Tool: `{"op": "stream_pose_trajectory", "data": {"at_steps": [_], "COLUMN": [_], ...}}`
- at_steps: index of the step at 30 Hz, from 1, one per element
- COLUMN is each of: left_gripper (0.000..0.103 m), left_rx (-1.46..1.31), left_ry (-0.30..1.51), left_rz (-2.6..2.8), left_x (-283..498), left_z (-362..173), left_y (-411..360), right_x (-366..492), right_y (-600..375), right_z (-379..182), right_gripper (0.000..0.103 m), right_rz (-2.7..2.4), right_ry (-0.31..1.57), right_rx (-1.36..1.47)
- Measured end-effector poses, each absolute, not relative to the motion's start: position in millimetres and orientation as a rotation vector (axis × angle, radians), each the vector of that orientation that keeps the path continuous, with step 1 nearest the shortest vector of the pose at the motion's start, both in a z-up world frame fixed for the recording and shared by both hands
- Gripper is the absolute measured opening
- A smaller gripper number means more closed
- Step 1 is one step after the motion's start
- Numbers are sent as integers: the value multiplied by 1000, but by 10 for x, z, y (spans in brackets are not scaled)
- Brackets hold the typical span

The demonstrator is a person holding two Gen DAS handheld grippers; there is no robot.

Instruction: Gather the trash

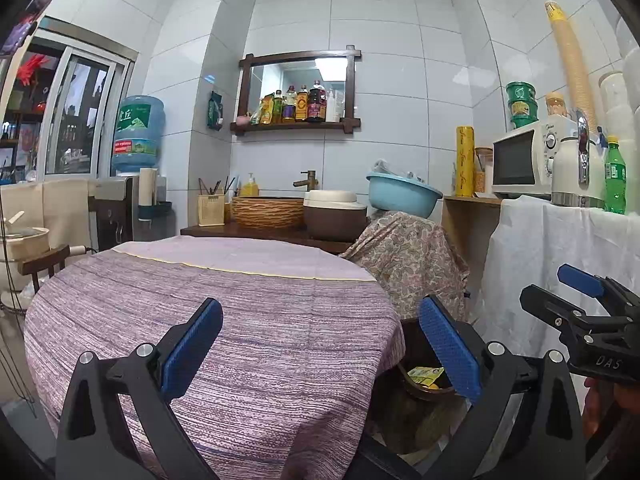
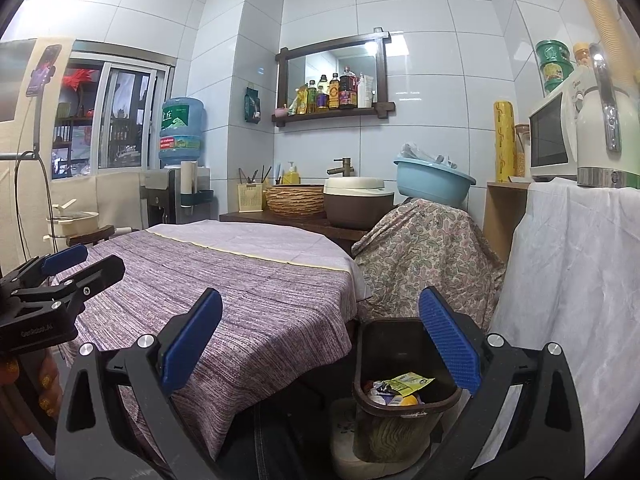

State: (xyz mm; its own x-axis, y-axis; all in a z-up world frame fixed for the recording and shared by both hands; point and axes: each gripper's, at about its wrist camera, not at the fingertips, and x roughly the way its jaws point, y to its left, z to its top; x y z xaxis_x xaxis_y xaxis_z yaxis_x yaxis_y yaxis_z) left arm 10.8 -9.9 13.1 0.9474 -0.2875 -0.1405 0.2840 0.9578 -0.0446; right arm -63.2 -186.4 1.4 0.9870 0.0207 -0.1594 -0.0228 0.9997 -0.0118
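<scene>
A dark brown trash bin (image 2: 400,364) stands on the floor to the right of the round table (image 2: 240,280), which has a purple striped cloth. In the bin lie a yellow-green wrapper (image 2: 410,383) and other small scraps. The bin also shows in the left wrist view (image 1: 420,380), partly behind a finger. My left gripper (image 1: 320,344) is open and empty over the table's near edge. My right gripper (image 2: 320,344) is open and empty, above the gap between table and bin. Each gripper shows at the edge of the other's view.
A paisley-covered object (image 2: 424,256) with a blue basin (image 2: 434,184) on top stands behind the bin. A white-draped counter (image 2: 580,272) with a microwave (image 2: 554,136) and kettle is at the right. A sink counter with basket and cooker lies behind the table.
</scene>
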Motion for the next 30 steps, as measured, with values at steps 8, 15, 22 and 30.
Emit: {"op": "stream_pose_trajectory", "data": {"at_steps": [8,15,22,30], "left_gripper": [97,97,97,97], "left_rx": [-16,15,25,16], "left_ry": [150,129,145,158], "left_rz": [-285,-271,-293,-300], "left_x": [120,93,104,122], "left_z": [138,142,126,109], "left_y": [-130,-191,-243,-231], "right_x": [-616,-585,-565,-541], "right_y": [-1872,-1864,-1870,-1882], "right_z": [20,-7,-27,-49], "right_gripper": [97,97,97,97], "right_rz": [20,17,13,10], "right_ry": [162,170,177,186], "right_rx": [-15,-11,-7,0]}}
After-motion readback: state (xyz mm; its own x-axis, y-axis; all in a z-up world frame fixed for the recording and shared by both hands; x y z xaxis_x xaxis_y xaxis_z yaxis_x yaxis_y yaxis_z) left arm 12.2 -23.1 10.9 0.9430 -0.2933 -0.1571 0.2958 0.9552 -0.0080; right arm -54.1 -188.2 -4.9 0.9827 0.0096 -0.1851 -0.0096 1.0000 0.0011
